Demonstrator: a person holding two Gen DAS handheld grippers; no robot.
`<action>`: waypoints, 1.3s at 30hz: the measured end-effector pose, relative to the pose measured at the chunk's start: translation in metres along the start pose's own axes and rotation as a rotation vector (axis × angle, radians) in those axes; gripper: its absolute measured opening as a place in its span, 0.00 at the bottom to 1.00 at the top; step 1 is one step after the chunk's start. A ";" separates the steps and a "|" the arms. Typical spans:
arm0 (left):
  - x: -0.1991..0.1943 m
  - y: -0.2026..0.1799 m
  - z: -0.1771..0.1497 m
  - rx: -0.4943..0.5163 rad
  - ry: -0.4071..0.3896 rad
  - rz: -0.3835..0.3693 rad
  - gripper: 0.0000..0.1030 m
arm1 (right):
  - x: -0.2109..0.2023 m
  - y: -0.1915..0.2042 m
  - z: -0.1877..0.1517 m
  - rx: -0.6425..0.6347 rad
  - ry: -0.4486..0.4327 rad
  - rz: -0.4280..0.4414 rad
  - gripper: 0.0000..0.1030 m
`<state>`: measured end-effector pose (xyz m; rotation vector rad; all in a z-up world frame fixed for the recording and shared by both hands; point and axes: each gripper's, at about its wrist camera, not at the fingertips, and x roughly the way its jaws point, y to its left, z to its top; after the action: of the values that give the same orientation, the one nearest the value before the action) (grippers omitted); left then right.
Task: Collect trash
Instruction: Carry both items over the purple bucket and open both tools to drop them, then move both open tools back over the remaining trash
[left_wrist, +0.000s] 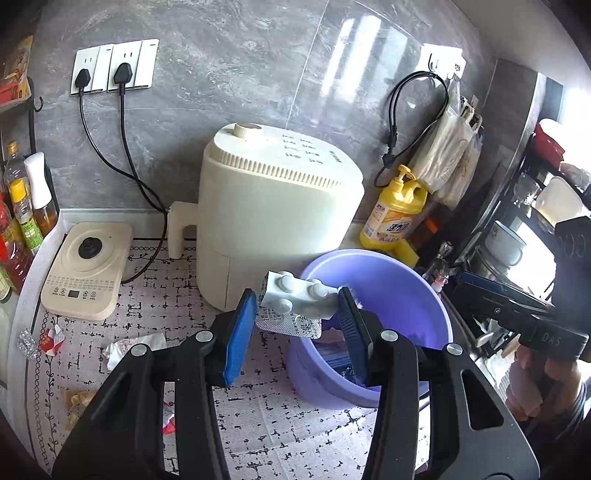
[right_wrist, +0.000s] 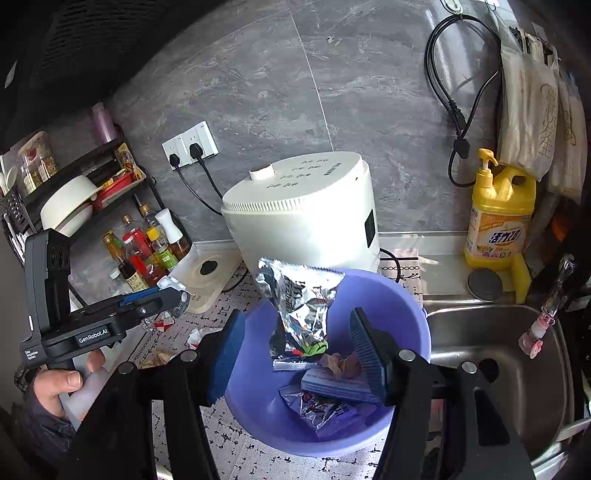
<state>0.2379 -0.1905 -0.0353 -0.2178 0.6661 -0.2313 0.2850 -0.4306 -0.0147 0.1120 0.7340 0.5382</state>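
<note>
My left gripper (left_wrist: 295, 317) is shut on a silver pill blister pack (left_wrist: 295, 304) with white pills, held at the near left rim of the purple basin (left_wrist: 406, 295). In the right wrist view my right gripper (right_wrist: 297, 350) is open above the purple basin (right_wrist: 406, 306). A silver foil wrapper (right_wrist: 301, 306) hangs between its fingers, touching neither pad. The basin holds a blue-white box (right_wrist: 334, 384), a crumpled brown scrap (right_wrist: 341, 363) and another foil wrapper (right_wrist: 317, 406). The left gripper also shows at the left of the right wrist view (right_wrist: 173, 291).
A cream air fryer (left_wrist: 277, 210) stands behind the basin, a kettle base (left_wrist: 86, 271) to its left. Crumpled wrappers (left_wrist: 129, 347) lie on the patterned mat. Oil bottles (left_wrist: 22, 221) stand far left, yellow dish soap (right_wrist: 498, 214) and a steel sink (right_wrist: 498, 369) right.
</note>
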 end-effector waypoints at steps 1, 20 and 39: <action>0.002 -0.006 -0.001 0.002 0.000 -0.004 0.45 | -0.005 -0.006 -0.002 0.002 -0.002 0.001 0.58; 0.022 -0.073 -0.007 0.033 -0.015 -0.009 0.94 | -0.064 -0.096 -0.030 0.106 -0.048 -0.063 0.70; -0.084 0.088 -0.059 -0.224 -0.029 0.351 0.94 | 0.003 0.032 -0.020 -0.041 0.012 0.187 0.92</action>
<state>0.1487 -0.0909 -0.0557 -0.3137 0.6897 0.1837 0.2606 -0.4035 -0.0225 0.1407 0.7275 0.7321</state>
